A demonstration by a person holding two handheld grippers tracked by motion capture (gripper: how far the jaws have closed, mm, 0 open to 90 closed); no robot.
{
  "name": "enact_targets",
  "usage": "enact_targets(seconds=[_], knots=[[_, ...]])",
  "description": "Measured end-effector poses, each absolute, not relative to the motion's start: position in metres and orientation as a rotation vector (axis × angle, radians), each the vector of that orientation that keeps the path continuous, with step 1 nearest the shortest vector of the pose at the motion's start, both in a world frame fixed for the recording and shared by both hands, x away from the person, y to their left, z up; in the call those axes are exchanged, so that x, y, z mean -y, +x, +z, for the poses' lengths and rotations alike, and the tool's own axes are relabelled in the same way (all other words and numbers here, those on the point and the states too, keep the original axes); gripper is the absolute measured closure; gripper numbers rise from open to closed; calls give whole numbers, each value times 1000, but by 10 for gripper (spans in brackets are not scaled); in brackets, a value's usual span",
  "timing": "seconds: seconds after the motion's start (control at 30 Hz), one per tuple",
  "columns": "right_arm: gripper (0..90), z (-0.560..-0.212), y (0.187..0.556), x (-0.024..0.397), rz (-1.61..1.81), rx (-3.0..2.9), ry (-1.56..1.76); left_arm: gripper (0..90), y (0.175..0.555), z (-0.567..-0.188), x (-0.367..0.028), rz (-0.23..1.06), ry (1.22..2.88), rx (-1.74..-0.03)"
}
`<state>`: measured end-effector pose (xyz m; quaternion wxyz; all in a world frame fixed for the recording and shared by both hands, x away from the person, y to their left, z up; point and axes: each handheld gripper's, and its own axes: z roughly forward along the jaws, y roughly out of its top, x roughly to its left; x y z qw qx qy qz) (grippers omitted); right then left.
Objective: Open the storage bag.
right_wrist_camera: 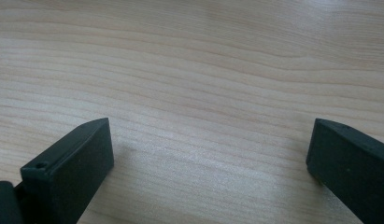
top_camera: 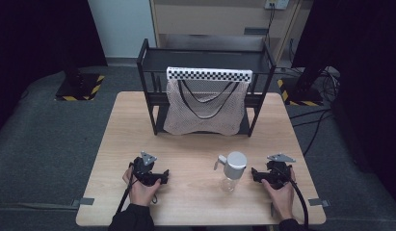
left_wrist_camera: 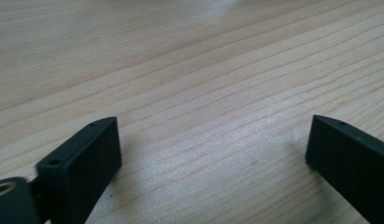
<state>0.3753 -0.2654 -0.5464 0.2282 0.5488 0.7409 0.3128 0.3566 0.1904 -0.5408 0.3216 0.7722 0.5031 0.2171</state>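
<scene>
On the wooden table (top_camera: 195, 144), a bottle (top_camera: 231, 171) stands upright near the front edge, just beside the right gripper (top_camera: 257, 174), toward the middle. The left gripper (top_camera: 159, 177) rests farther off. Both sets of jaws gape, empty.

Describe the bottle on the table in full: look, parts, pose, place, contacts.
The bottle stands upright on the wooden table, near its front edge. Its body looks clear and empty, capped by a wide silver-grey lid with a small handle or loop sticking out to the left. Nothing grips it; the right claw sits just beside it, open and apart.
</scene>
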Motion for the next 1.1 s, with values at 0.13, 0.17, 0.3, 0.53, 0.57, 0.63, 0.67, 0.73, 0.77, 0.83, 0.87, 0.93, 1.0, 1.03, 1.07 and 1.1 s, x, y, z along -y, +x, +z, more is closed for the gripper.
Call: enact_targets(seconds=[0.13,0.17,0.3,0.53,0.57,0.63,0.67,0.73,0.77,0.83,0.87,0.93,1.0,1.03,1.07,1.1], knots=[[9,-546,375,265,860,-2040,1512,91,354,-535,-190,604,2018,-1286],[9,-546,375,265,860,-2040,1510,95,353,-533,-189,615,2015,-1276],[9,-546,375,265,861,-2040,1511,96,350,-522,-186,674,2018,-1220],[9,-546,375,265,861,-2039,1512,96,347,-504,-177,741,2027,-1131],[9,-546,375,265,861,-2039,1512,96,347,-501,-175,748,2030,-1119],[9,-546,375,265,860,-2039,1513,95,347,-497,-173,758,2036,-1097],[8,-546,375,265,859,-2038,1513,96,348,-495,-171,765,2037,-1085],[8,-546,375,265,859,-2038,1514,97,348,-490,-169,772,2044,-1067],[7,-546,375,265,859,-2036,1519,100,348,-488,-168,775,2039,-1058],[7,-546,375,265,858,-2035,1519,102,349,-484,-167,786,2039,-1041],[6,-546,375,265,858,-2035,1519,103,350,-482,-167,789,2033,-1038],[6,-546,375,265,857,-2034,1520,103,351,-479,-166,797,2037,-1027],[6,-546,375,265,857,-2034,1520,104,353,-476,-165,806,2037,-1018],[6,-546,375,264,857,-2034,1520,106,354,-474,-165,810,2041,-1012],[6,-546,375,265,857,-2034,1520,106,355,-473,-164,816,2043,-1008],[6,-546,375,265,857,-2034,1519,106,355,-471,-164,822,2038,-1002]])
